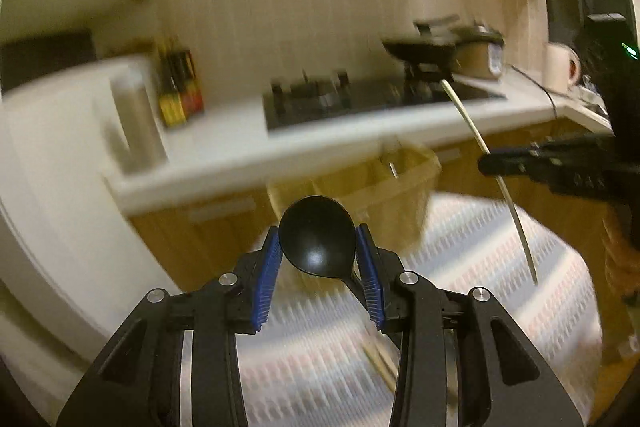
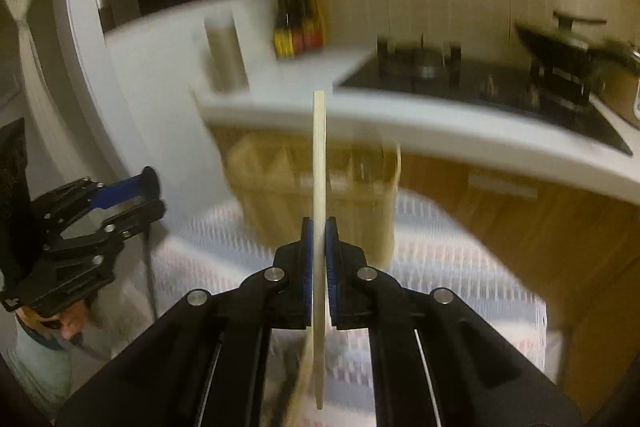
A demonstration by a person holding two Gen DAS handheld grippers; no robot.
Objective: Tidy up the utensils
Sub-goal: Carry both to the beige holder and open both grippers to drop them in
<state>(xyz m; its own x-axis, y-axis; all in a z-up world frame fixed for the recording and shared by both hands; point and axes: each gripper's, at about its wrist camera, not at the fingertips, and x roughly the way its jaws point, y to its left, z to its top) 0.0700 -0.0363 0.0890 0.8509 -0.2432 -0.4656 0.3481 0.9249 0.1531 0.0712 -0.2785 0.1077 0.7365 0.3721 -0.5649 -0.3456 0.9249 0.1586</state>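
Gripping a black spoon (image 1: pixel 317 235) by its bowl, the left tool (image 1: pixel 318 259) has its blue pads clamped on either side, the handle trailing down behind the right pad. The right tool (image 2: pixel 319 251) is clenched on a pale flat utensil (image 2: pixel 319 163), thin and edge-on, perhaps a spatula or a chopstick; blur leaves that unclear. Both utensils hang in the air above the bench (image 1: pixel 460 239), which wears a patterned white cloth. Ahead stands a wooden utensil holder (image 2: pixel 316 183) with dividers. What it already holds is hard to read, though one thin item seems to poke from it. My judgement: mid-task, two pieces lifted, neither yet dropped into a compartment. A couple of pale sticks (image 1: pixel 380 359) lie on the cloth, so more sorting probably remains. No brand or writing is legible; the bottle labels (image 2: pixel 298 31) are smeared.
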